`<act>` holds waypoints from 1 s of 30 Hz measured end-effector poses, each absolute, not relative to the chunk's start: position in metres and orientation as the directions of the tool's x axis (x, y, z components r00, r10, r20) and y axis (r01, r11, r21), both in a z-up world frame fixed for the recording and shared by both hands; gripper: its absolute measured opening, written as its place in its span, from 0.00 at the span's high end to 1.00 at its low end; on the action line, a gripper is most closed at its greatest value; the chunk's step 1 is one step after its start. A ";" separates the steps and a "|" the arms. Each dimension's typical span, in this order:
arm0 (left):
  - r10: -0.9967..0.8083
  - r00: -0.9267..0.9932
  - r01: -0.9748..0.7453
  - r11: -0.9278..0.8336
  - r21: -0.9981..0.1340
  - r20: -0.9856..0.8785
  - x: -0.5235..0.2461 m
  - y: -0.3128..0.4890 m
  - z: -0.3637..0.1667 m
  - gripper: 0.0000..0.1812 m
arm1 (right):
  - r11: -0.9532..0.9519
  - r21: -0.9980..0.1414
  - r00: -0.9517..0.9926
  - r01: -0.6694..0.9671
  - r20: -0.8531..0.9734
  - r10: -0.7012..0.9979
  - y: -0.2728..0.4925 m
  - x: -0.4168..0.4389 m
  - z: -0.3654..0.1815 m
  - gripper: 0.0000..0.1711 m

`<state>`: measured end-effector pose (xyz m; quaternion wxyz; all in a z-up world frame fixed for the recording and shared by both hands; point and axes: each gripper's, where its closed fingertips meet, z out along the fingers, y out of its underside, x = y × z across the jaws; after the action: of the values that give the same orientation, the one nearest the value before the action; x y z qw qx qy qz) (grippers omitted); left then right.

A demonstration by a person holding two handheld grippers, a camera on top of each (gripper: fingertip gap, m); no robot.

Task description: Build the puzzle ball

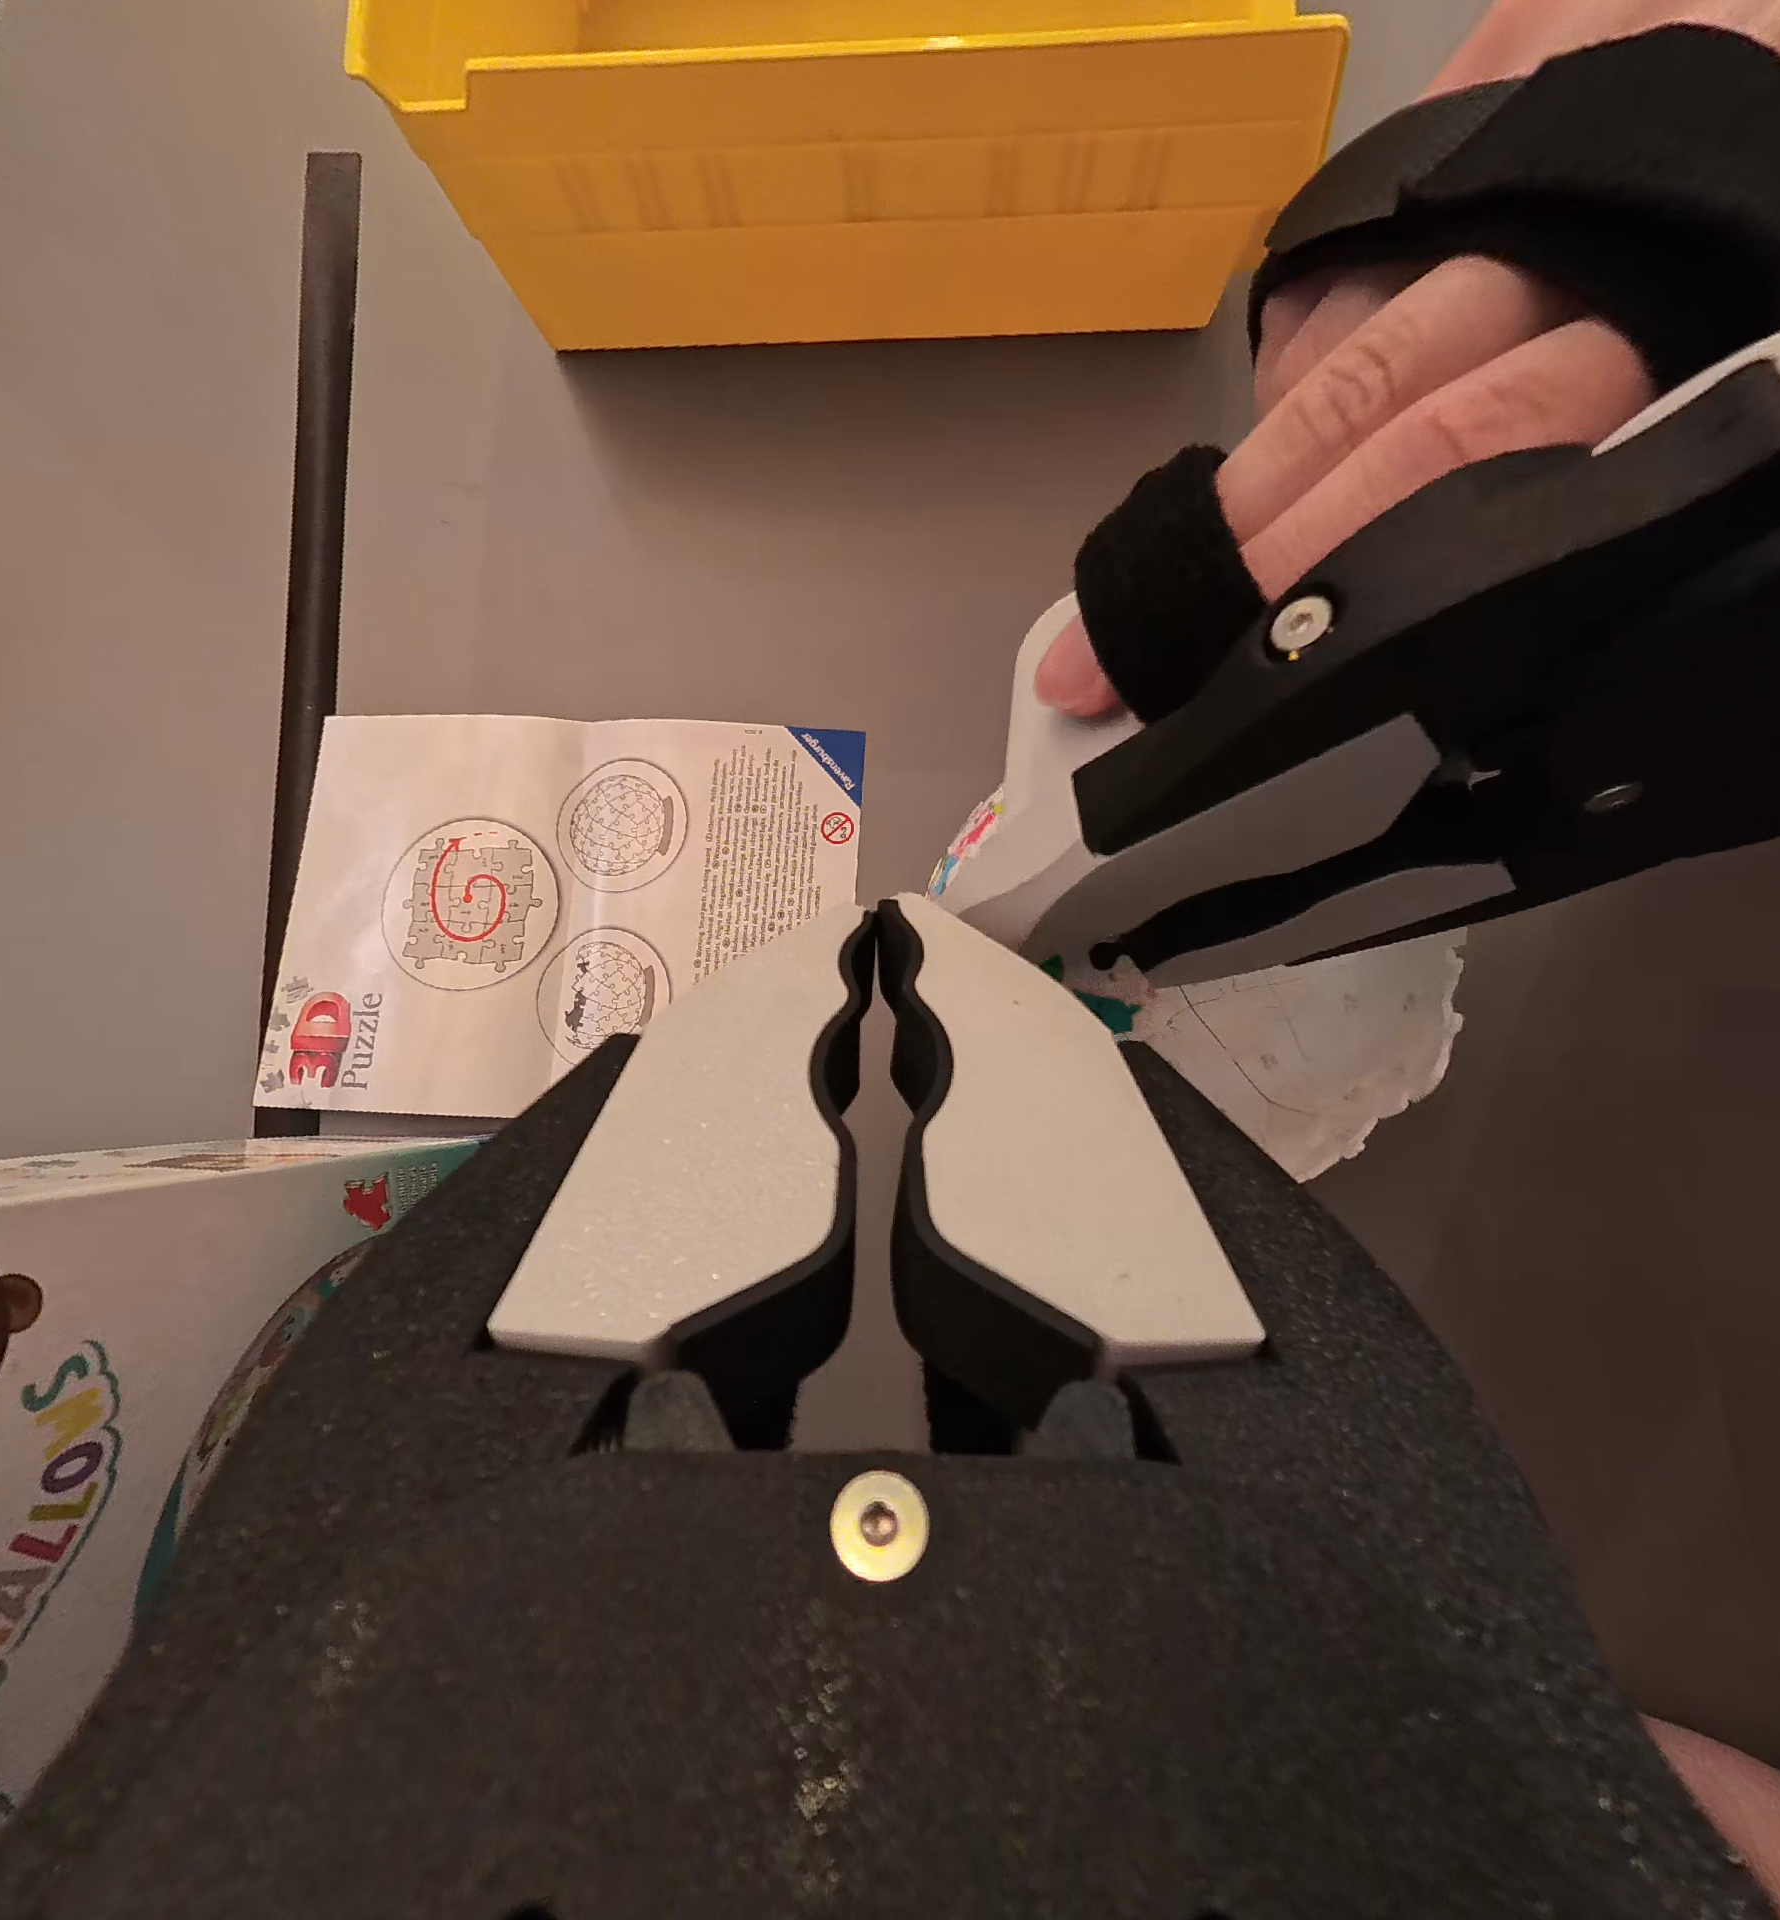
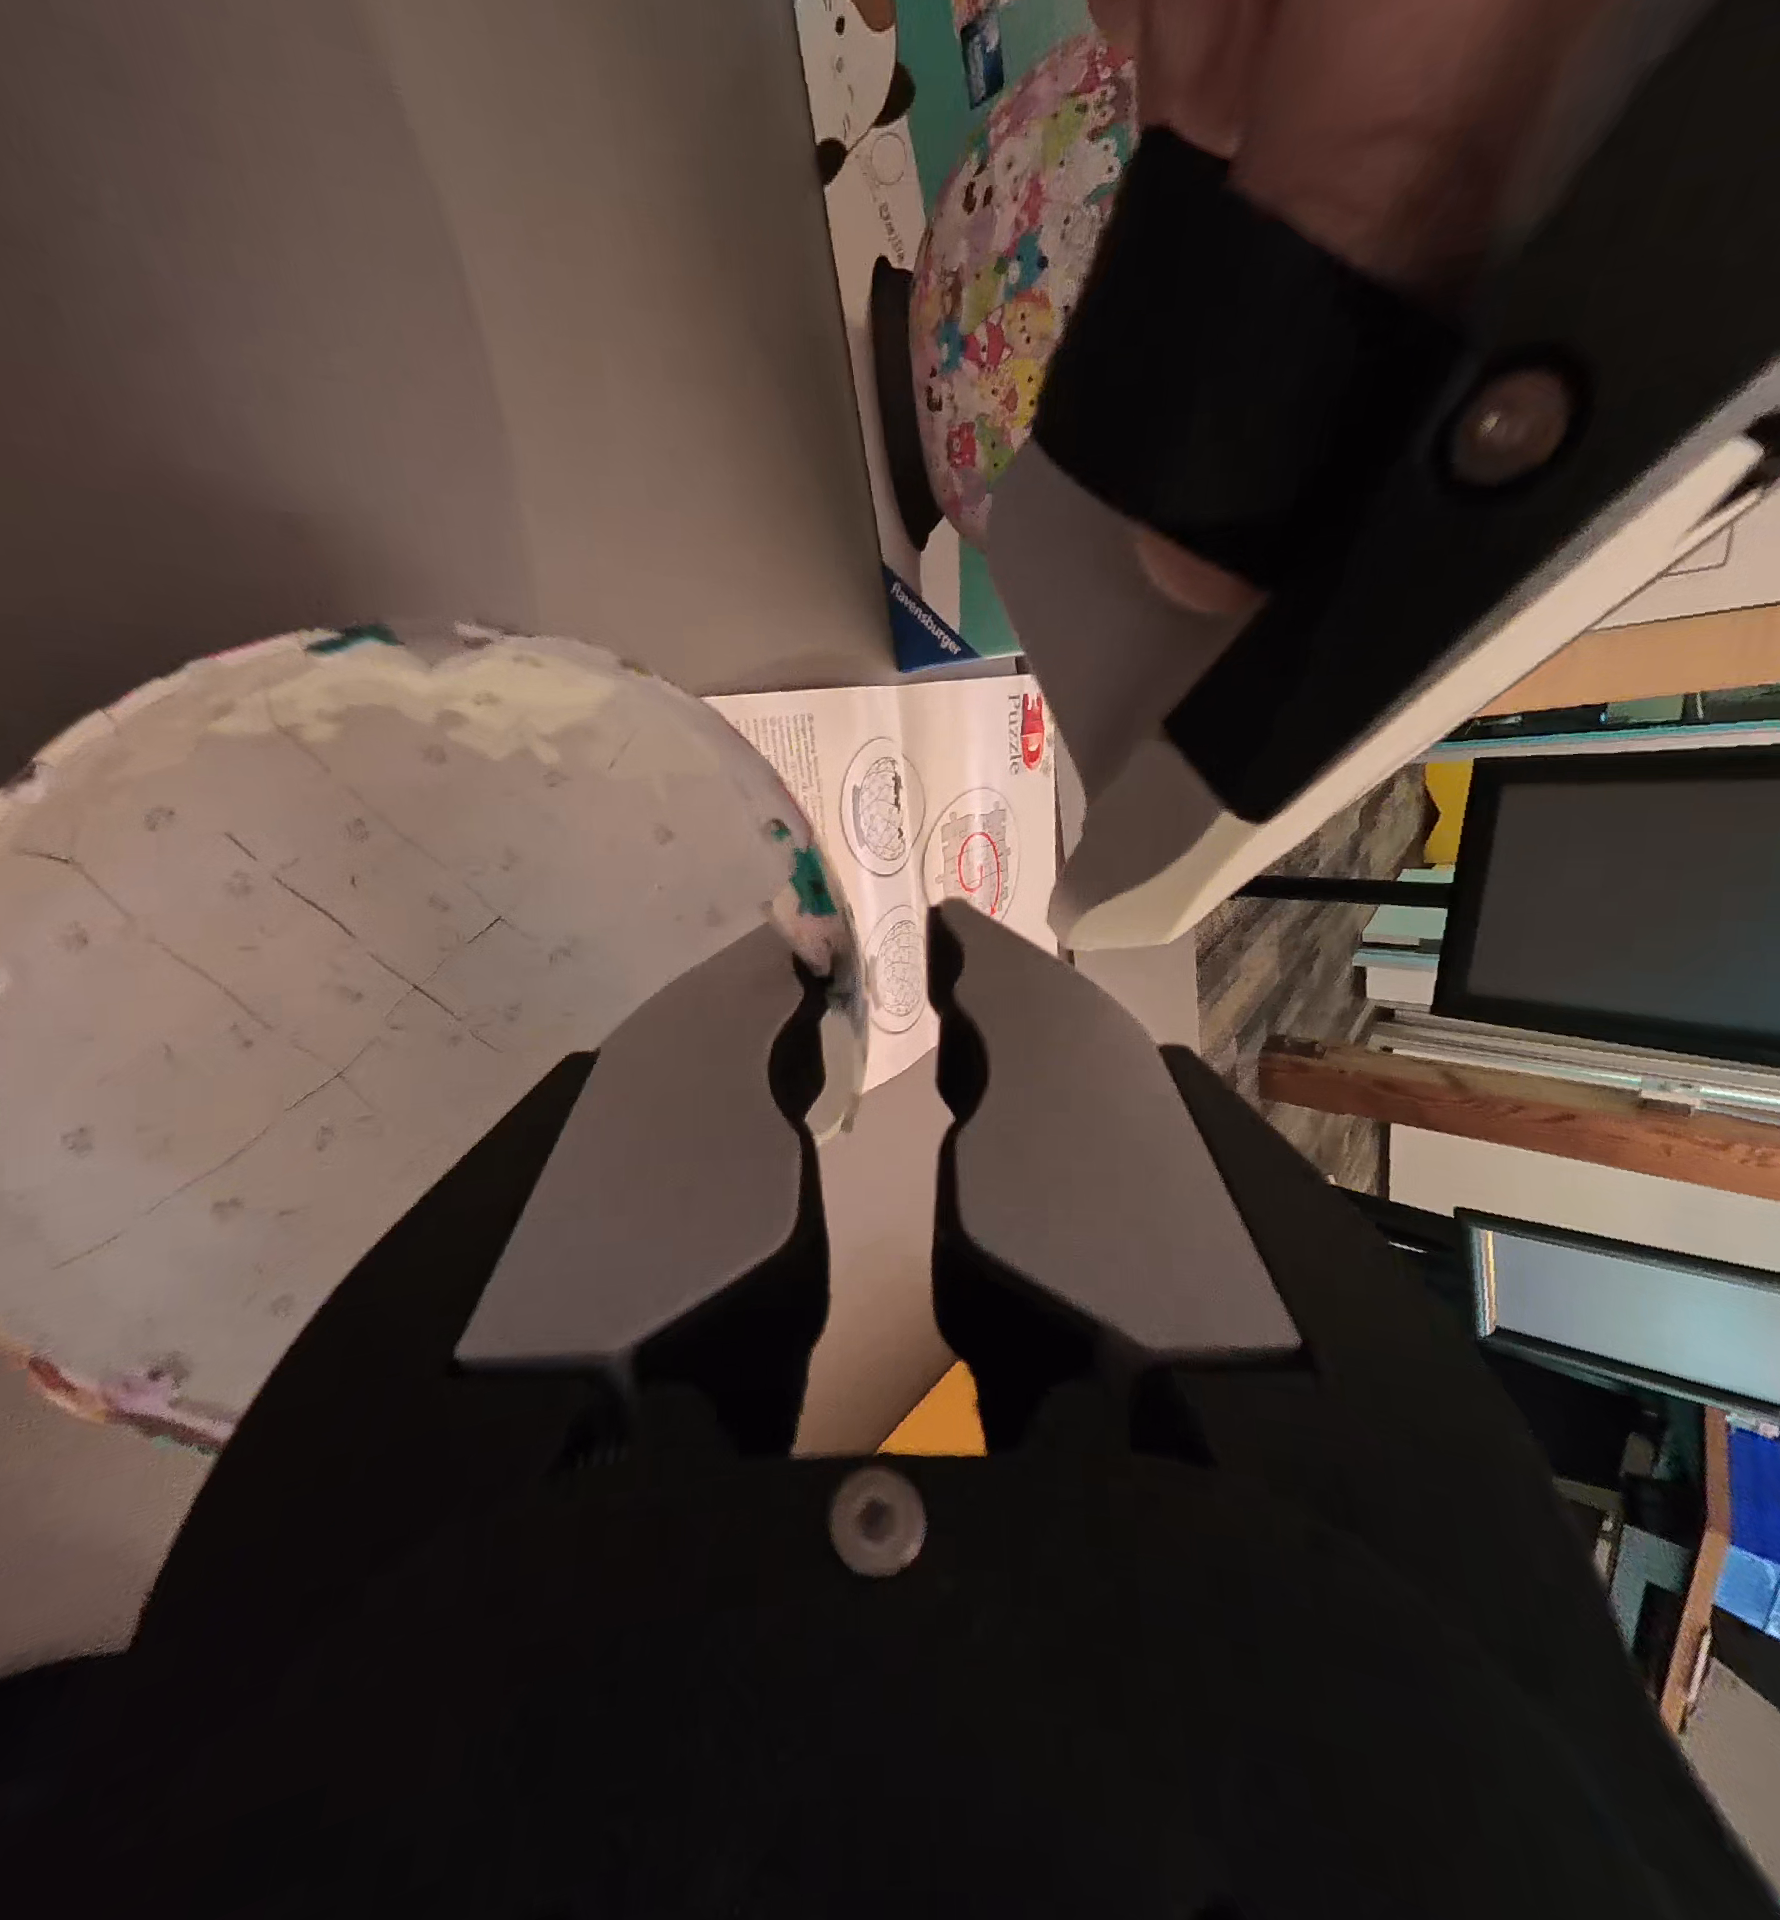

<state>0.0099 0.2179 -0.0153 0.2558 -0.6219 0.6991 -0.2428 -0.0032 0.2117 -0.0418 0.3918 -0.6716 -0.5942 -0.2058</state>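
Far left, one picture box stood at the table edge, probably kept close so that its printed ball could serve as my guide. Beside it lay one folded leaflet, spread flat with its diagrams facing up, within easy reading. Behind that sat one yellow bin, likely there for the pieces, though I could not see inside it. At centre, my left gripper hovered over the table with its tips all but meeting and nothing visible between them; I took it for empty, waiting beside the work. To the right, my right gripper reached in with its jaws narrow, one finger on each side of the rim of the half-built ball, apparently pinching the thin wall. That kept the one shell raised and tilted, its white inside facing the left gripper, just beside it. Two grippers, one shell; I could make out no loose piece.
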 end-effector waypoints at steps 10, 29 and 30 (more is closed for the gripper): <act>-0.995 -0.091 -0.748 0.102 -0.656 -0.051 0.009 0.220 -0.016 1.00 | 0.134 -0.269 0.118 0.954 0.745 0.656 0.203 -0.016 -0.043 0.93; -0.994 -0.093 -0.750 0.104 -0.653 -0.051 0.011 0.219 -0.018 1.00 | 0.220 -0.129 -0.038 0.967 0.781 0.623 0.206 -0.017 -0.046 0.97; -0.994 -0.092 -0.749 0.102 -0.654 -0.051 0.011 0.219 -0.017 1.00 | 0.224 -0.127 -0.041 0.966 0.784 0.620 0.206 -0.018 -0.046 0.97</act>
<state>0.0111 0.2187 -0.0173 0.2531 -0.6245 0.6980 -0.2424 -0.0179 0.2058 -0.0459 0.3793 -0.5795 -0.6842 -0.2286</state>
